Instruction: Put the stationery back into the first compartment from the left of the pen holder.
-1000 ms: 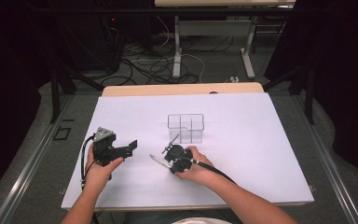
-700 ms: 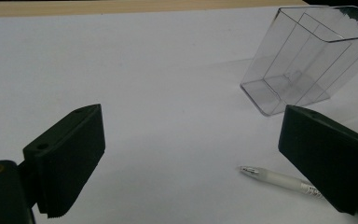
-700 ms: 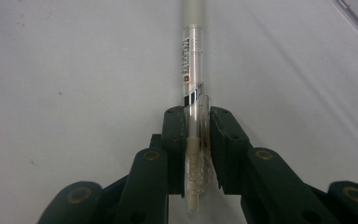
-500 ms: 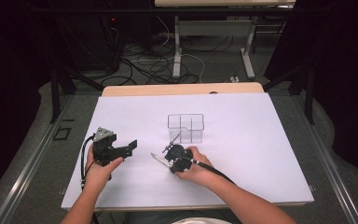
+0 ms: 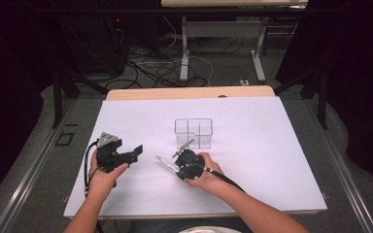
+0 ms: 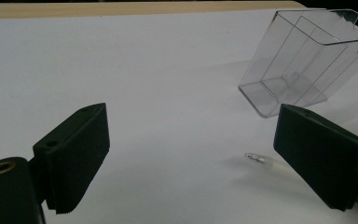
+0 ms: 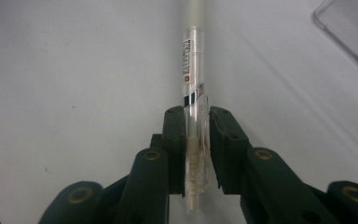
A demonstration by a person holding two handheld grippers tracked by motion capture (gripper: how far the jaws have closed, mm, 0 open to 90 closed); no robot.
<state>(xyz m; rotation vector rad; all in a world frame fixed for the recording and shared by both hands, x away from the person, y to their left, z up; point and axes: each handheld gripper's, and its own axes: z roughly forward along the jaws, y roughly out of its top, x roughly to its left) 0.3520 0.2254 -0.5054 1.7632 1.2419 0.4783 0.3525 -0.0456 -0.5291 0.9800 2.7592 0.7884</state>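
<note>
Your right gripper [image 7: 196,126] had its jaws pinched on a clear-barrelled pen [image 7: 194,70], clamped near one end, the rest of the barrel jutting out over the white table sheet [image 5: 252,165]. Your left gripper [image 6: 191,163] held its jaws spread, just easing slightly closer, with nothing between them. The pen sat just in front of the clear divided organizer box [image 5: 194,132], left gripper off to its left.

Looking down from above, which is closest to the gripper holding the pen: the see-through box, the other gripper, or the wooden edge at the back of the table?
From the right gripper:
1. Clear plastic divided box, just behind it.
2. Black left gripper, off to its left side, a little farther.
3. Light wooden table edge, far at the back.
</note>
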